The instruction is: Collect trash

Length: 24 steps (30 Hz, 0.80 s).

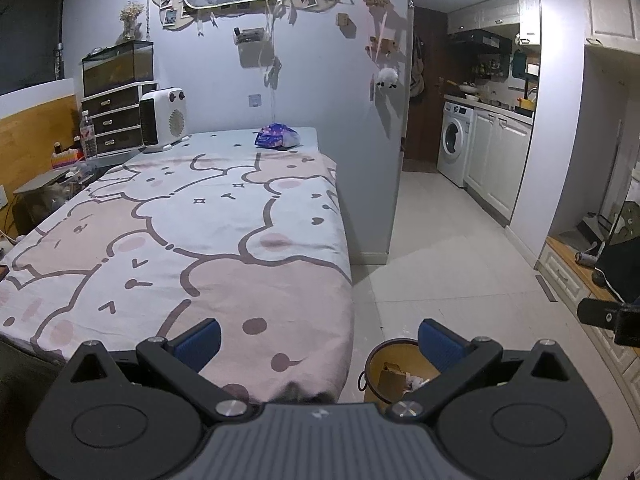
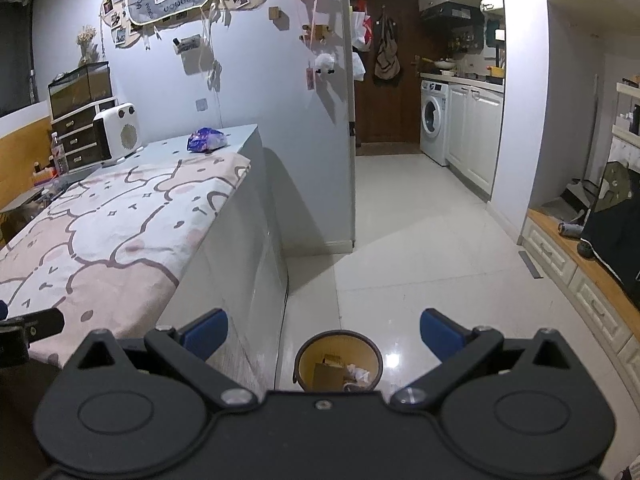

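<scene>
A crumpled purple snack bag (image 1: 277, 136) lies at the far end of the long table, also seen in the right wrist view as the purple bag (image 2: 207, 139). A round brown bin (image 2: 338, 361) stands on the floor by the table's near corner, holding a cardboard piece and white paper; the left wrist view shows the bin (image 1: 394, 368) partly behind a finger. My left gripper (image 1: 320, 342) hovers open over the table's near edge, with nothing in it. My right gripper (image 2: 324, 334) hangs open above the bin, holding nothing.
The table (image 1: 224, 232) wears a pink-and-white bear cloth. A white heater (image 1: 163, 117), a drawer unit (image 1: 112, 118) and a water bottle (image 1: 88, 135) stand at its far left. White tiled floor (image 2: 420, 232) runs to a washing machine (image 2: 434, 120) and cabinets (image 2: 476, 140).
</scene>
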{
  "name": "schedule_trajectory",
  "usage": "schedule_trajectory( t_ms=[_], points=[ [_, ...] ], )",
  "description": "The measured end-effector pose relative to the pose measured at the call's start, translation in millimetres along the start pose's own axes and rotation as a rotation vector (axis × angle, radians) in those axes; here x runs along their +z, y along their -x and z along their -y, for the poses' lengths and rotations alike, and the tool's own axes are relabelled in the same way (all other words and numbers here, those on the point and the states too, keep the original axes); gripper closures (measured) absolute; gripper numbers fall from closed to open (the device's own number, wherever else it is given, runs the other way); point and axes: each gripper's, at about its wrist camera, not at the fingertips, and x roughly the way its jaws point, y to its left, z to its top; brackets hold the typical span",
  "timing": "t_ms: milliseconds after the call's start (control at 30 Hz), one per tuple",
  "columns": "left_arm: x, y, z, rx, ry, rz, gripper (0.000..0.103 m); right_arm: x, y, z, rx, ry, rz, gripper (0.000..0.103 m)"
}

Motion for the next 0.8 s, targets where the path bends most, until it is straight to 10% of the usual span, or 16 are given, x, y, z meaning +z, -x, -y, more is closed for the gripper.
schedule_trajectory(
  t_ms=[800],
  points=[
    [-6.8,-2.5,1.5,-0.010,0.008,-0.041,0.000,-9.3,-2.8,1.5,-0.006,0.000,-0.048,0.000]
  ],
)
